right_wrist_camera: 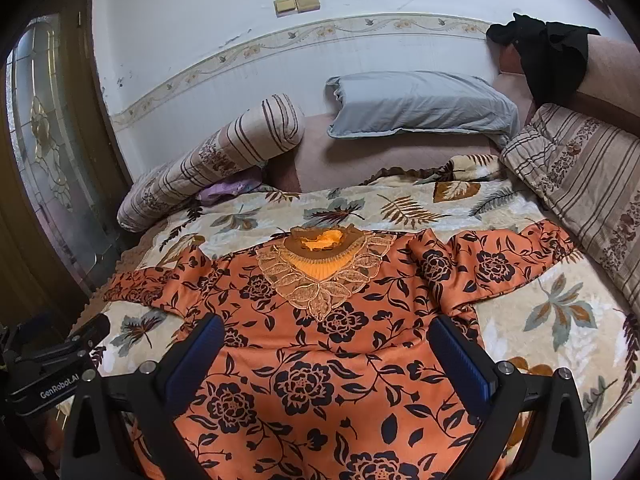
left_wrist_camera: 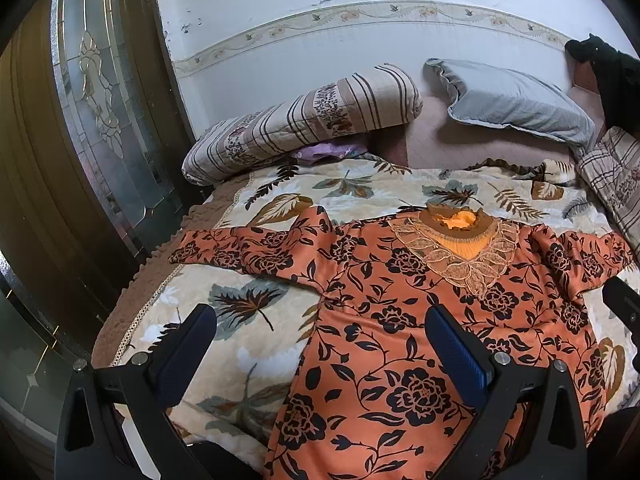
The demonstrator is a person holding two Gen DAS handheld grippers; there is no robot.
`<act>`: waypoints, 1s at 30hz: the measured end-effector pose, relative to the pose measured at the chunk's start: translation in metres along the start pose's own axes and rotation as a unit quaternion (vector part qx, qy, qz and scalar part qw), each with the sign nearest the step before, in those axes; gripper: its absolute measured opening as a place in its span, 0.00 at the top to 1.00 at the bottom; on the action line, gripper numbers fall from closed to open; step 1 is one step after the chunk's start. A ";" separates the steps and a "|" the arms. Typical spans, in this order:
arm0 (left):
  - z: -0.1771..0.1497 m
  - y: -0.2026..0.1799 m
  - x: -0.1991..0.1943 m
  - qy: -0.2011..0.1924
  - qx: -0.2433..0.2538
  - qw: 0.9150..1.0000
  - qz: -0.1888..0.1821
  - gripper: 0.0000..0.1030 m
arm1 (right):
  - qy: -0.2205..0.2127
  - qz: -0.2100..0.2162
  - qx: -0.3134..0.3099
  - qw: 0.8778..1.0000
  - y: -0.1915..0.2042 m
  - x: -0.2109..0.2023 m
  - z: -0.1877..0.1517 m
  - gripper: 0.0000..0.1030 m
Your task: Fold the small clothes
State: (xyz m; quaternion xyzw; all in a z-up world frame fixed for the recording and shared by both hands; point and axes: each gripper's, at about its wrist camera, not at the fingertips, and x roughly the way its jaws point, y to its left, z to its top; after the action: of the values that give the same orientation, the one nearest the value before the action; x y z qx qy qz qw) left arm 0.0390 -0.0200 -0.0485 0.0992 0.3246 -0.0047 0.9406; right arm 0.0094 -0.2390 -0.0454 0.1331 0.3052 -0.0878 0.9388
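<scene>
An orange top with black flowers (left_wrist_camera: 400, 340) (right_wrist_camera: 320, 368) lies flat, front up, on the leaf-print blanket (left_wrist_camera: 224, 304) (right_wrist_camera: 560, 320). Its lace collar (left_wrist_camera: 460, 256) (right_wrist_camera: 320, 276) points away from me and both sleeves are spread sideways. My left gripper (left_wrist_camera: 320, 328) is open above the top's left side, one finger over the blanket, the other over the cloth. My right gripper (right_wrist_camera: 328, 332) is open over the top's chest, nothing between its fingers. The left gripper's body (right_wrist_camera: 60, 364) shows at the right wrist view's left edge.
A striped rolled quilt (left_wrist_camera: 304, 120) (right_wrist_camera: 216, 160) and a grey pillow (left_wrist_camera: 512, 100) (right_wrist_camera: 420, 104) lie at the head of the bed by the wall. Another striped quilt (right_wrist_camera: 588, 184) lies at the right. A black garment (right_wrist_camera: 552, 56) hangs on the headboard. A glass-panelled door (left_wrist_camera: 100, 100) stands left.
</scene>
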 end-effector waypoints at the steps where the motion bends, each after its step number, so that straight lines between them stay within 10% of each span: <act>1: 0.000 -0.001 0.000 0.001 0.001 1.000 0.000 0.00 | -0.001 0.000 0.001 1.000 -0.001 0.001 0.000 0.00; 12: 0.002 -0.019 0.031 0.029 0.023 0.999 0.003 0.00 | 0.003 -0.004 0.037 0.999 -0.036 0.036 0.012 0.00; 20: -0.033 -0.053 0.139 0.159 0.067 0.985 -0.010 0.00 | 0.005 -0.017 0.195 0.981 -0.198 0.108 0.035 0.00; 25: -0.061 -0.068 0.183 0.220 0.092 0.971 -0.004 0.00 | -0.008 -0.058 0.382 0.922 -0.353 0.138 0.022 0.00; 30: -0.068 -0.067 0.186 0.204 0.078 0.976 -0.024 0.00 | -0.026 -0.001 0.520 0.854 -0.440 0.163 -0.005 0.07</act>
State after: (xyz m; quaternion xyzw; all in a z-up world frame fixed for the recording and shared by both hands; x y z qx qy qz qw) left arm 0.1396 -0.0619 -0.2269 0.1628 0.5107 -0.0325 0.8436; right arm 0.0284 -0.6687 -0.2327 0.5991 0.1911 -0.2381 0.7402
